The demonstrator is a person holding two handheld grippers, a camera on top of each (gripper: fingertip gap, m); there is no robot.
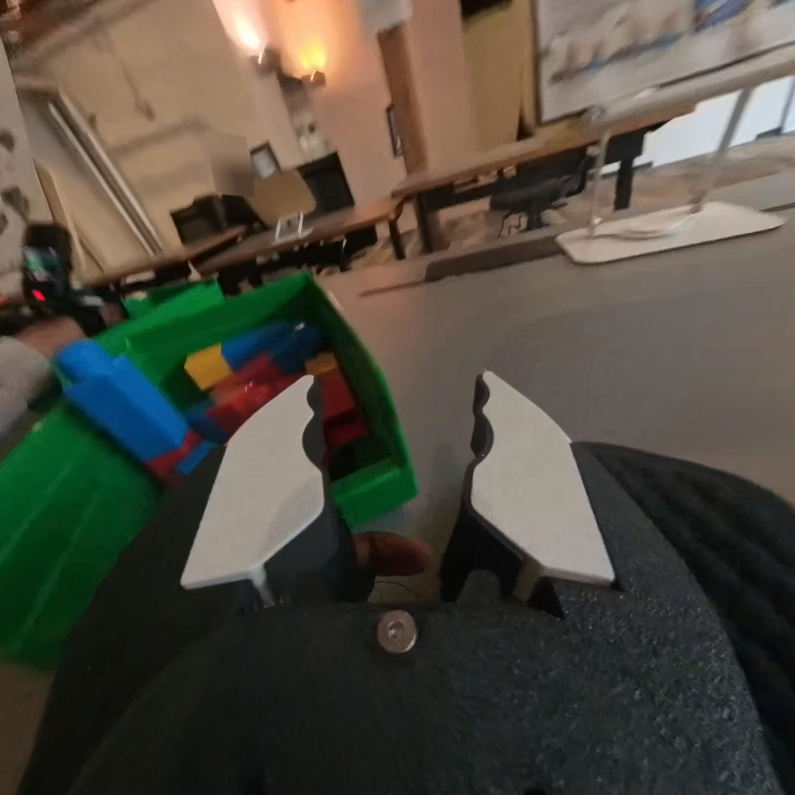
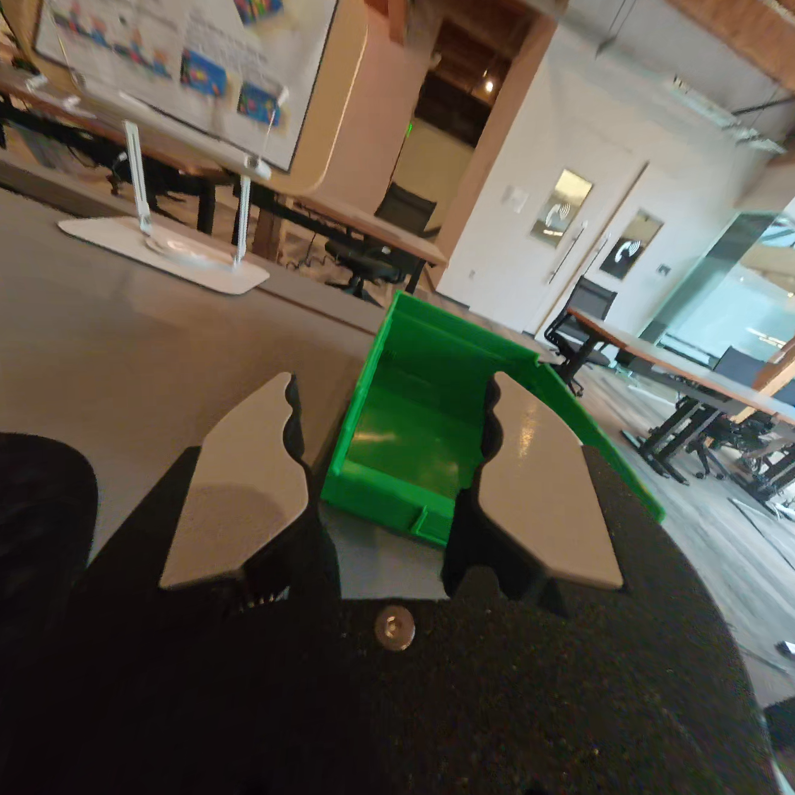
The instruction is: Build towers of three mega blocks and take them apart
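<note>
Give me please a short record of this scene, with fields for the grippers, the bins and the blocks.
left gripper: open, holds nothing
right gripper: open, holds nothing
green bin with blocks: on the grey table, holds red, blue and yellow blocks
tall blue block: sticks up near that bin's left side, blurred
empty green bin: ahead of the right gripper, nothing inside
towers: none clearly seen

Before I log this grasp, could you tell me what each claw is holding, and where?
Nothing is held: the left claw and the right claw are both open and empty.
</note>
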